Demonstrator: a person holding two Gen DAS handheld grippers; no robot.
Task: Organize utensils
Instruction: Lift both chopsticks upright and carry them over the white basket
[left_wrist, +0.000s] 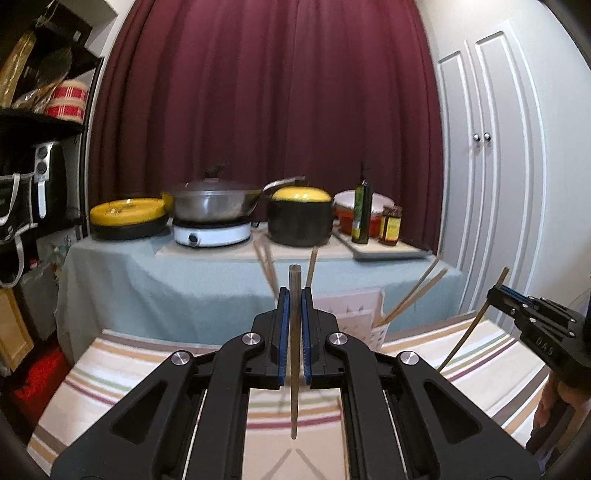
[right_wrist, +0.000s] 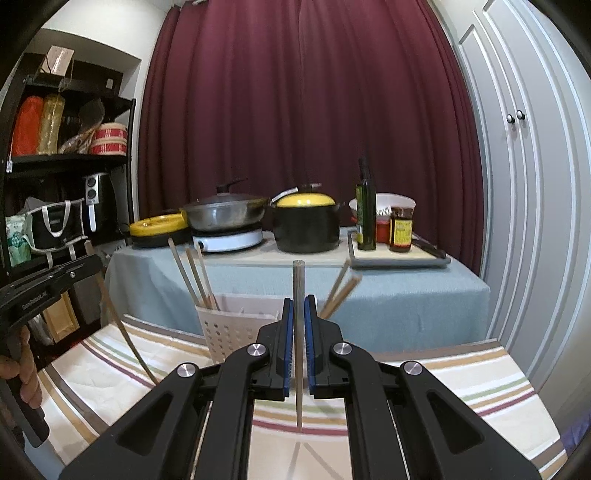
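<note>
Each gripper's jaws pinched one chopstick (left_wrist: 294, 332) upright; best lowered tip-first, one at a time, into the holder (right_wrist: 236, 332).

A deep maroon curtain (right_wrist: 303, 110) is hanging behind a pale blue tablecloth (right_wrist: 406, 299). The black pot (right_wrist: 306, 229) is wearing a yellow lid (right_wrist: 306, 200), and a flat yellow lid (right_wrist: 159, 224) is sitting on a black pan. The near cloth (right_wrist: 461, 384) is showing cream with tan, green and maroon stripes. The white perforated holder (right_wrist: 229, 332) is carrying tan chopsticks. Blue pads (right_wrist: 289, 347) are lining the black right gripper (right_wrist: 299, 299).
</note>
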